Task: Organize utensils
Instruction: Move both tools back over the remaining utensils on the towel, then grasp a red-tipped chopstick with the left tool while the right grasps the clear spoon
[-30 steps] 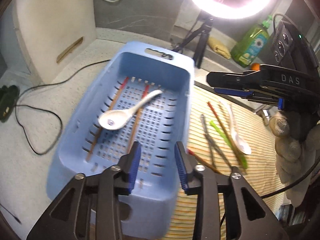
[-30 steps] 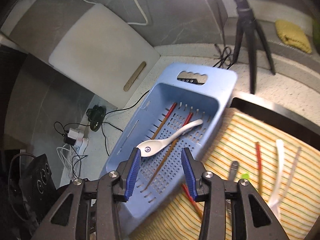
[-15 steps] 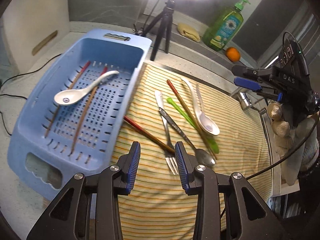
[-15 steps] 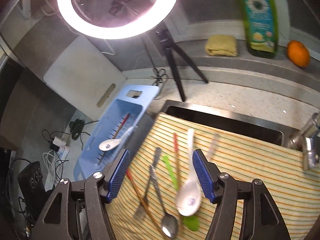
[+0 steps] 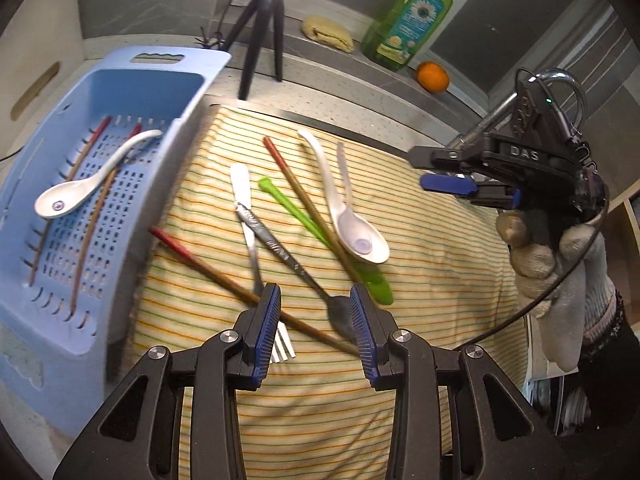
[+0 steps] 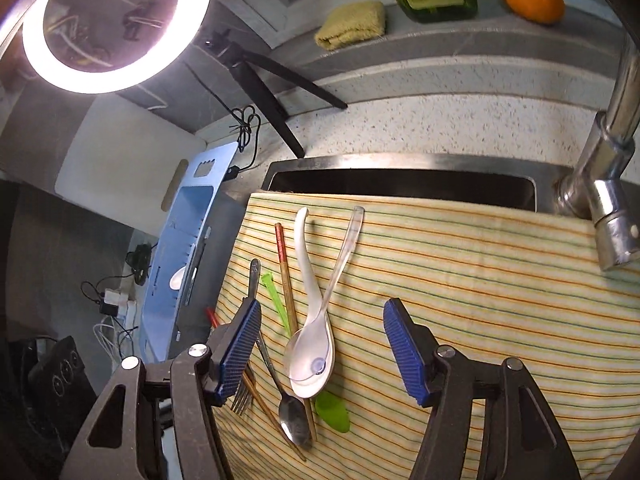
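Observation:
A blue slotted basket (image 5: 200,80) holds a white spoon (image 5: 84,188) and two chopsticks (image 5: 86,240). On the striped cloth (image 5: 440,272) lie a white spoon (image 5: 348,220), a clear spoon (image 6: 344,252), a green spoon (image 5: 304,216), two red-tipped chopsticks (image 5: 304,196), a metal spoon (image 5: 280,248) and a fork (image 5: 250,236). My left gripper (image 5: 314,324) is open and empty over the metal spoon's bowl. My right gripper (image 6: 320,344) is open wide and empty above the white spoon (image 6: 310,356); it also shows in the left wrist view (image 5: 448,178).
A ring light (image 6: 108,24) on a tripod (image 5: 260,40) stands behind the basket. A soap bottle (image 5: 408,24), orange (image 5: 431,76) and sponge (image 5: 326,32) sit on the back ledge. A faucet (image 6: 608,184) rises at the right over the sink (image 6: 400,182). A white cutting board (image 6: 120,164) leans at left.
Both grippers have swung right from the basket to over the cloth. The right gripper has opened wider and come down over the white spoon.

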Motion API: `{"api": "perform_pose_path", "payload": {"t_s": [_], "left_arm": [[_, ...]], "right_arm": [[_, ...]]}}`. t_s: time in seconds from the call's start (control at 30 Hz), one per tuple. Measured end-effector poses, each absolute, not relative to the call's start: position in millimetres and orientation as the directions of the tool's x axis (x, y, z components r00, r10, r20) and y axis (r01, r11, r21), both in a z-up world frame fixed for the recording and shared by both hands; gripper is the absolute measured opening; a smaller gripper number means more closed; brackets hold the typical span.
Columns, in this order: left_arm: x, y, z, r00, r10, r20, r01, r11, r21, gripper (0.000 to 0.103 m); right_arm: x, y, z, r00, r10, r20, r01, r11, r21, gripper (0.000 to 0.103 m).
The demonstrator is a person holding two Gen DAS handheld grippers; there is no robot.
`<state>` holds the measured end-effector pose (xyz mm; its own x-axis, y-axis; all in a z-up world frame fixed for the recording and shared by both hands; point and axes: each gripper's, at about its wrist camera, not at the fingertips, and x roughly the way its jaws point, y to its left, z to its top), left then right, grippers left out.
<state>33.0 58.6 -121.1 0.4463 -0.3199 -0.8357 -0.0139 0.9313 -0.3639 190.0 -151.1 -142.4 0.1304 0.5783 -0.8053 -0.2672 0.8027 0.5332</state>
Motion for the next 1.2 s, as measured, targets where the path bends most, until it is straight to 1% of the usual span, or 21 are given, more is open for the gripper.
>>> {"api": "perform_pose_path", "payload": {"t_s": [0.03,0.17,0.23,0.43,0.6,0.63,0.7,0.87,0.93,1.2], "left_arm": [[34.9,55.6,-121.9,0.442,-0.323,-0.837,-0.011,0.931,-0.365,0.034],[43.5,48.1,-125.7,0.425,-0.339,-0.839,-0.006,0.926,-0.377,0.034],[49.0,48.7,-128.4,0.419,-0.346,-0.839,-0.017,0.921,-0.388,0.034],[67.9,53.9,-139.9,0.406,-0.37,-0.836,-0.06,0.902,-0.428,0.034],[88.9,50.1,-146.7,0.401,-0.343,-0.85,-0.048,0.918,-0.393,0.03],[95.4,50.0,-149.0,0.397,-0.345,-0.851,-0.048,0.918,-0.394,0.026],[108.6,49.9,-153.5,0.39,-0.348,-0.853,-0.054,0.916,-0.398,0.022],[135.0,45.9,-166.0,0.362,-0.317,-0.877,-0.06,0.931,-0.361,0.02],[142.2,44.4,-171.9,0.349,-0.301,-0.887,-0.062,0.937,-0.343,0.016],[160.5,40.8,-187.8,0.296,-0.258,-0.92,-0.065,0.955,-0.289,0.016]], "right_arm": [[193.1,-150.7,-146.7,0.119,0.581,-0.805,-0.256,0.802,0.54,0.053],[203.3,-141.8,-160.8,0.09,0.571,-0.816,-0.24,0.808,0.538,0.048],[208.4,-137.0,-167.6,0.067,0.57,-0.819,-0.229,0.807,0.544,0.043],[218.5,-124.2,-187.2,0.015,0.542,-0.841,-0.215,0.823,0.526,0.035],[224.8,-122.9,-197.3,-0.007,0.54,-0.842,-0.186,0.826,0.531,0.03],[225.8,-122.5,-198.0,-0.005,0.538,-0.843,-0.183,0.828,0.53,0.029],[227.4,-121.0,-198.9,-0.006,0.534,-0.845,-0.182,0.831,0.526,0.028],[232.0,-119.1,-202.0,-0.008,0.524,-0.852,-0.172,0.838,0.517,0.025],[234.2,-119.7,-203.4,-0.008,0.524,-0.852,-0.16,0.84,0.518,0.023],[234.8,-112.1,-203.0,-0.013,0.5,-0.866,-0.179,0.851,0.494,0.022]]}}
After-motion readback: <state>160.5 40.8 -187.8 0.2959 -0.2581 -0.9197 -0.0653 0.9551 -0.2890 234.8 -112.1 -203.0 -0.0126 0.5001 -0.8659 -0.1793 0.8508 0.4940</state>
